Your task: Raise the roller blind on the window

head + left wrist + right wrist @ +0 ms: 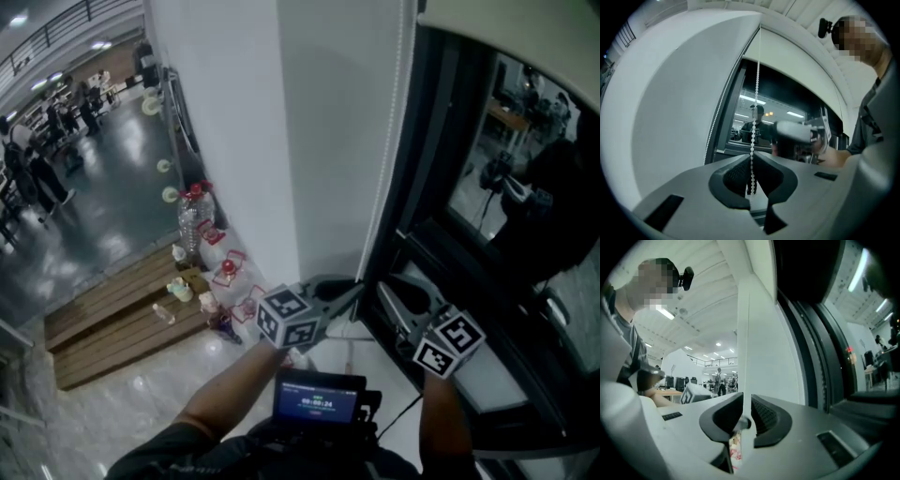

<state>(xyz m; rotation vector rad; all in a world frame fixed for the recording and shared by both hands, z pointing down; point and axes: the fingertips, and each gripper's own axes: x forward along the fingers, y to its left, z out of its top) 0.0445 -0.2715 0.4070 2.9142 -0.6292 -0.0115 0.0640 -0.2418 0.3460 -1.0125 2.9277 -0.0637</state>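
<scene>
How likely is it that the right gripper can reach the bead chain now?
Probably yes: the right gripper sits close beside the bead chain, jaws apart, with no obstacle in its way; the left gripper holds that chain.

You are working in soft, even indoor light. Ceiling lights (667,313) are glowing overhead, the glossy floor (112,197) is catching glare, and the window glass (562,234) is showing dark reflections. Both gripper views are bending and blackening at their corners.

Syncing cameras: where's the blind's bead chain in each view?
Head view: bead chain runs down the white wall's edge, centre-right, to the left gripper.
Left gripper view: dead centre, pinched between the fingers.
Right gripper view: cannot make it out.
Shared landmark: dark window frame.
</scene>
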